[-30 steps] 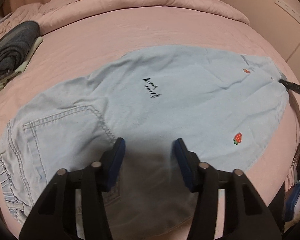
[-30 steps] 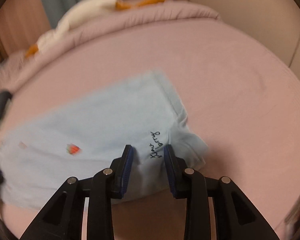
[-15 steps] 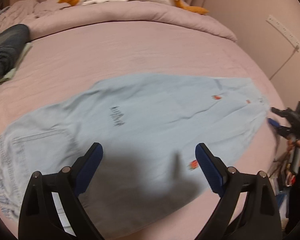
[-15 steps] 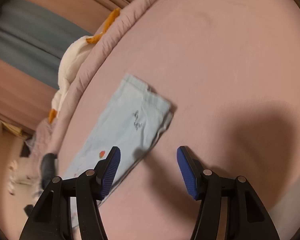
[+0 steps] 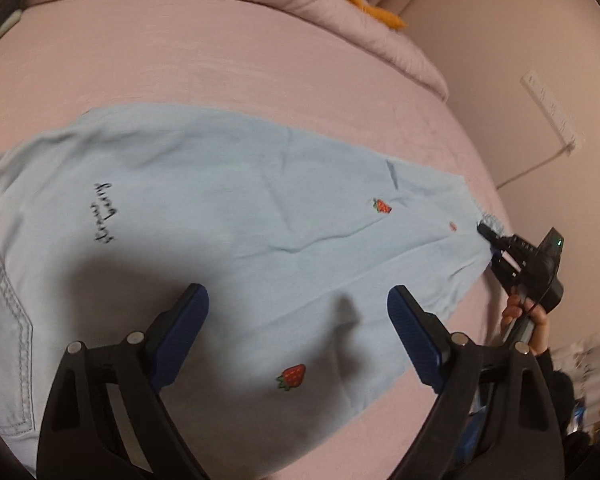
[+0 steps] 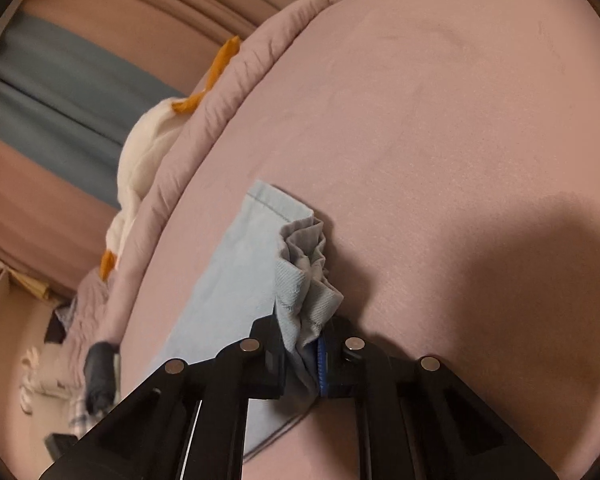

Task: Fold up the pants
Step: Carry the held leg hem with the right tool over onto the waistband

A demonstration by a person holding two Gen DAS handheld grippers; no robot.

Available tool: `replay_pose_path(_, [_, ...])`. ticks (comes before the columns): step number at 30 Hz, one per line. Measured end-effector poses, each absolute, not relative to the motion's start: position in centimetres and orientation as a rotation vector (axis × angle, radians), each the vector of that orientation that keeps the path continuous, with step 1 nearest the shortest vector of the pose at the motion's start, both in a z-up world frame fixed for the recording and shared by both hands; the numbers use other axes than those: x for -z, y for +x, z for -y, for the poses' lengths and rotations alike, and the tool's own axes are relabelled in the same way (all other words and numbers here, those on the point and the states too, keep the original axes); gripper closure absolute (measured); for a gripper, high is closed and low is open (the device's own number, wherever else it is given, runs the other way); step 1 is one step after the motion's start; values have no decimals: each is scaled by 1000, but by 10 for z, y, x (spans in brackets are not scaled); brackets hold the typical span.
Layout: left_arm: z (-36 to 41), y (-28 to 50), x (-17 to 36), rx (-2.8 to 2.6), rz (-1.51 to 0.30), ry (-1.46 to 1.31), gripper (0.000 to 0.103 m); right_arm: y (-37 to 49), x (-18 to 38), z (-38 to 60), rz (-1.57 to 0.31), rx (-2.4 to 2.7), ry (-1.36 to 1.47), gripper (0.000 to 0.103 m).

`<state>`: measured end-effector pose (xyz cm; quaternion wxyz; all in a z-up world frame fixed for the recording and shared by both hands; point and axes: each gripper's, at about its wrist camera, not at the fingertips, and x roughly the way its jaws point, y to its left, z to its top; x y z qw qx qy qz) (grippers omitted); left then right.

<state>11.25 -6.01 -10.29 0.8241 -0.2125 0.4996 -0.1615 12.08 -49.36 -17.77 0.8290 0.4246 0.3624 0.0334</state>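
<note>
Light-blue denim pants [image 5: 228, 220] w/ red strawberry patches lie flat across the pink bedsheet [image 5: 220, 64], folded lengthwise. L gripper [image 5: 298, 328] hovers over the mid-leg area, blue-padded jaws wide apart and closing slightly, nothing between them. R gripper [image 6: 302, 356] jaws closing, clamped on bunched hem of the pants at the leg end. White plush goose w/ orange feet [image 6: 140, 168] by the pink quilt [image 6: 220, 92].

The pants [image 5: 228, 216] run off the left edge of the left wrist view, waistband unseen. The black script [image 5: 104, 216] on them is too blurred to read. In the right wrist view the right tongs [image 6: 302, 364] cover the pinched hem, and the plush toy [image 6: 140, 168] lies half behind the quilt [image 6: 236, 80].
</note>
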Motion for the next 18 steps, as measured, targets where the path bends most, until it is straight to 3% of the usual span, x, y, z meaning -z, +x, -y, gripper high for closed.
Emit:
replay_pose_path(11, [14, 95, 95, 357, -993, -761, 11, 114, 62, 382, -665, -184, 356, 92])
replay_pose_path(18, [22, 106, 85, 532, -949, -958, 8, 83, 57, 254, -640, -364, 16, 92])
